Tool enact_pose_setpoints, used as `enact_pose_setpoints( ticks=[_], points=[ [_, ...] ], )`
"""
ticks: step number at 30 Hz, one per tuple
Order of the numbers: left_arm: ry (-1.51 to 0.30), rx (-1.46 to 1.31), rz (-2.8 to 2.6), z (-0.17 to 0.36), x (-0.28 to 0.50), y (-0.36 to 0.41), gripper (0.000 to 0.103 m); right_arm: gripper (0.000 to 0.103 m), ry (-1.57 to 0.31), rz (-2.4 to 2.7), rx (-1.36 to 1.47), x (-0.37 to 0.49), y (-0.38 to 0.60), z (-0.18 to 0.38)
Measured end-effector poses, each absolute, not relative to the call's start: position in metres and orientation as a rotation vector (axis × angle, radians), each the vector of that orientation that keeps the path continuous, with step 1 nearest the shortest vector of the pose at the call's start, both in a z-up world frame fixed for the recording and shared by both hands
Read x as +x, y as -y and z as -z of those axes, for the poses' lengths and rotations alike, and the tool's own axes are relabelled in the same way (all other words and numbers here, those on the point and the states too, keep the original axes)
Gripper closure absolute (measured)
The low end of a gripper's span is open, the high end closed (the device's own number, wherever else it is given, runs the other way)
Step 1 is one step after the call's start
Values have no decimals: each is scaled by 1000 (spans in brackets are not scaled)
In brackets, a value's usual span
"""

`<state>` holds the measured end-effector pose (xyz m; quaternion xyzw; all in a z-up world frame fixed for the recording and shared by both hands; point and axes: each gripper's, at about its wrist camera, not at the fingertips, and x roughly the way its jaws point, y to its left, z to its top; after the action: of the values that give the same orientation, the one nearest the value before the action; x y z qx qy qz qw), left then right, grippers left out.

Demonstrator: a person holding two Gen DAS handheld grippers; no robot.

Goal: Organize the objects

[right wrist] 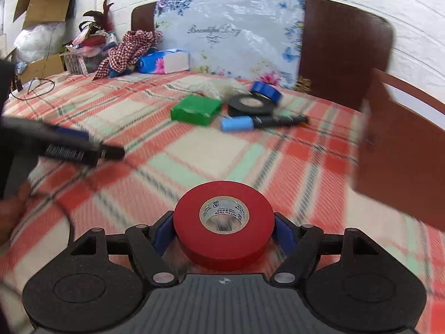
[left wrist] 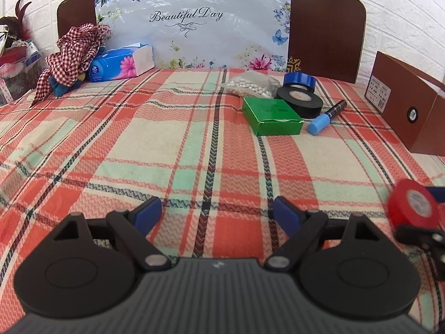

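Observation:
My right gripper (right wrist: 224, 229) is shut on a red tape roll (right wrist: 224, 222) and holds it above the plaid bedspread; the roll also shows at the right edge of the left wrist view (left wrist: 411, 204). My left gripper (left wrist: 217, 214) is open and empty, low over the bedspread. Farther back lie a green box (left wrist: 271, 115), a black tape roll (left wrist: 299, 97), a blue tape roll (left wrist: 299, 80), a marker with a light blue cap (left wrist: 326, 117) and a bag of white beads (left wrist: 251, 83). They also show in the right wrist view, the green box (right wrist: 196, 110) leftmost.
A brown open box (left wrist: 408, 105) stands at the right edge of the bed, close on the right in the right wrist view (right wrist: 400, 150). A tissue pack (left wrist: 122, 65) and checked cloth (left wrist: 75, 53) lie at the back left by the headboard. Clutter and cardboard boxes (right wrist: 44, 8) stand beyond the bed.

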<state>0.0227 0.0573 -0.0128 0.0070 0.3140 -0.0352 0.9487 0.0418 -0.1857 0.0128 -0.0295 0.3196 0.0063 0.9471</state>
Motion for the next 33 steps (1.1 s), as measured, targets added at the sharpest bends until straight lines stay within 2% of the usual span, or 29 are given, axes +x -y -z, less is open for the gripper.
enact_pose_setpoints(
  ticks=[5, 7, 11, 16, 28, 33],
  points=[
    [-684, 28, 48, 6, 27, -52, 16, 32, -645, 133, 8, 8, 208, -12],
    [-711, -32, 73, -5, 27, -49, 25, 32, -647, 165, 28, 2, 214, -11],
    [-685, -52, 156, -37, 18, -22, 26, 27, -652, 143, -7, -6, 214, -10],
    [-738, -32, 304, -61, 13, 25, 26, 27, -647, 113, 0, -18, 219, -10],
    [-917, -6, 523, -52, 21, 96, 29, 29, -598, 171, 34, -45, 227, -9],
    [-932, 114, 581, -44, 23, 135, 31, 29, -612, 142, 43, -31, 230, -11]
  ],
)
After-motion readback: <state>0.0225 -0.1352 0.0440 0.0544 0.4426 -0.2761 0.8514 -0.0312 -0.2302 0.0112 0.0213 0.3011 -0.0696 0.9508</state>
